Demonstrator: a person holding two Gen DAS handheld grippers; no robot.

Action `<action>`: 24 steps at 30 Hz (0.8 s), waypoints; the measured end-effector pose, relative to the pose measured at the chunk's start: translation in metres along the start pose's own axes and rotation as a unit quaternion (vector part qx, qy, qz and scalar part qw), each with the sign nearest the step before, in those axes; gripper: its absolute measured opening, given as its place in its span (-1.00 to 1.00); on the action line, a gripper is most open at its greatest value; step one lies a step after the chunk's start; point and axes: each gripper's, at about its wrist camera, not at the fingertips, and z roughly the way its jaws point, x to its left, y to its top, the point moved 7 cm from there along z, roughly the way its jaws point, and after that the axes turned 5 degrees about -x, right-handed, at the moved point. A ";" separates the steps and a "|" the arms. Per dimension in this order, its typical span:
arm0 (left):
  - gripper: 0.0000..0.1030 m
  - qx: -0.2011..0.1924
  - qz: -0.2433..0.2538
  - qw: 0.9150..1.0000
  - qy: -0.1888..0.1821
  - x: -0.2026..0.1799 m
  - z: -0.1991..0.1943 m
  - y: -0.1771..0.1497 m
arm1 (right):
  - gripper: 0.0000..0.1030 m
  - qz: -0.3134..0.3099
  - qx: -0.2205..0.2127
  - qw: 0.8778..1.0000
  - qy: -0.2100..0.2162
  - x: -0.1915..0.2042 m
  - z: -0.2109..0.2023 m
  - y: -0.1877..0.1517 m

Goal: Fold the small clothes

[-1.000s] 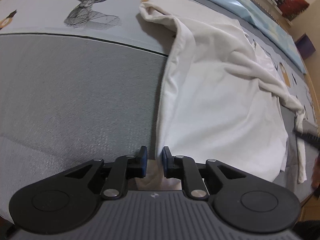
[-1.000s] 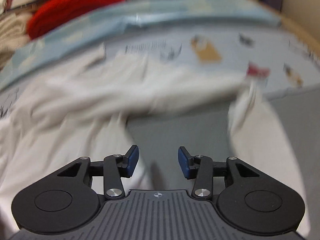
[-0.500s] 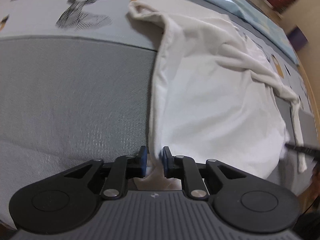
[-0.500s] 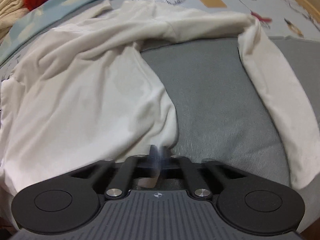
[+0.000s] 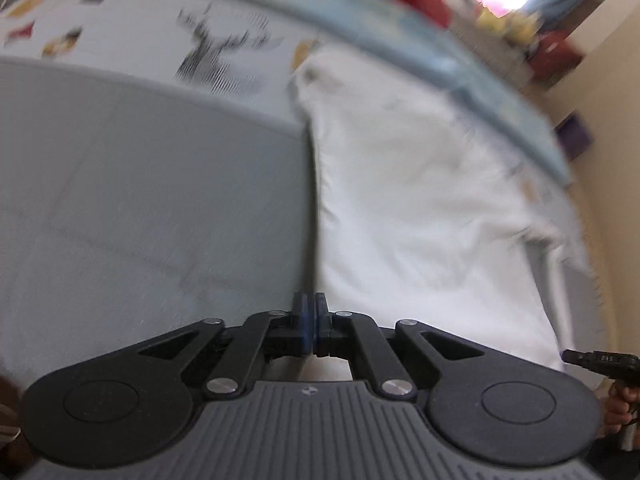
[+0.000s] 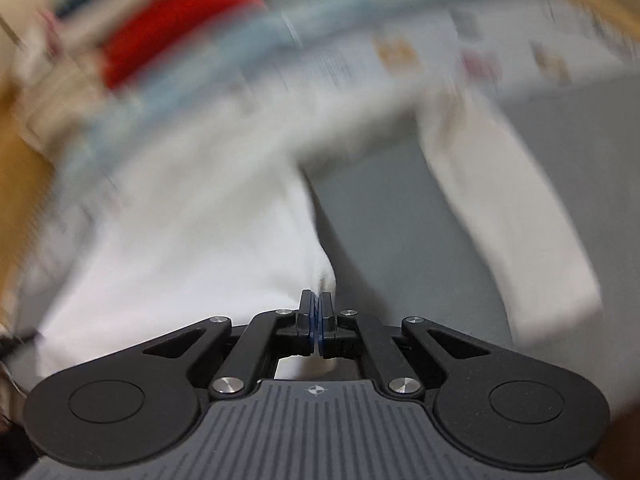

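With the jaws of the left gripper (image 5: 311,322) and right gripper (image 6: 316,322) each pinched on a near hem corner of the white garment (image 5: 420,200) spread on the grey bed (image 5: 140,200), the hem is best lifted level and carried evenly toward the far edge.

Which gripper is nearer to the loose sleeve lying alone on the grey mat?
Right. The right gripper pinches the shirt hem just beside the sleeve; the left gripper pinches the hem's opposite corner.
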 end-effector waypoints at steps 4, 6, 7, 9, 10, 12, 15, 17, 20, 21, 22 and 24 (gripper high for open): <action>-0.77 0.039 0.013 0.999 0.016 0.002 0.016 -0.008 | -0.96 -0.010 -0.025 1.000 -0.003 0.001 -0.001 0.004; -0.48 0.045 0.024 0.999 0.009 -0.007 0.019 -0.012 | -0.85 -0.006 -0.025 1.000 -0.004 0.000 0.000 0.002; -0.42 0.050 0.031 0.998 0.006 -0.012 0.021 -0.014 | -0.78 -0.006 -0.024 1.000 -0.005 0.001 0.002 0.002; -0.33 0.066 0.049 0.997 0.009 -0.013 0.027 -0.025 | -0.50 -0.013 -0.016 1.000 -0.008 0.004 0.009 0.002; -0.33 0.075 0.058 0.995 0.017 -0.012 0.031 -0.029 | -0.49 -0.020 -0.008 1.000 -0.013 0.005 0.014 0.001; -0.33 0.097 0.077 0.992 0.037 -0.014 0.041 -0.041 | -0.49 -0.035 0.012 0.999 -0.023 0.005 0.025 -0.002; -0.34 0.121 0.105 0.985 0.063 -0.011 0.051 -0.051 | -0.49 -0.059 0.031 0.997 -0.028 0.007 0.035 -0.007; -0.68 0.126 0.122 0.982 0.068 -0.013 0.054 -0.055 | -0.53 -0.073 0.039 0.996 -0.026 0.011 0.039 -0.010; -0.91 0.111 0.149 0.981 0.056 -0.020 0.047 -0.056 | -0.98 -0.089 0.024 0.996 0.003 0.024 0.030 -0.009; -0.93 0.094 0.152 0.983 0.042 -0.022 0.039 -0.053 | -0.98 -0.070 -0.004 0.997 0.034 0.026 0.017 -0.002; -0.94 0.078 0.145 0.986 0.023 -0.023 0.030 -0.050 | -0.98 -0.043 -0.027 0.997 0.064 0.025 0.005 0.005; -0.97 0.053 0.101 0.993 -0.034 -0.018 0.011 -0.043 | -0.98 0.011 -0.065 0.992 0.111 0.017 -0.018 0.013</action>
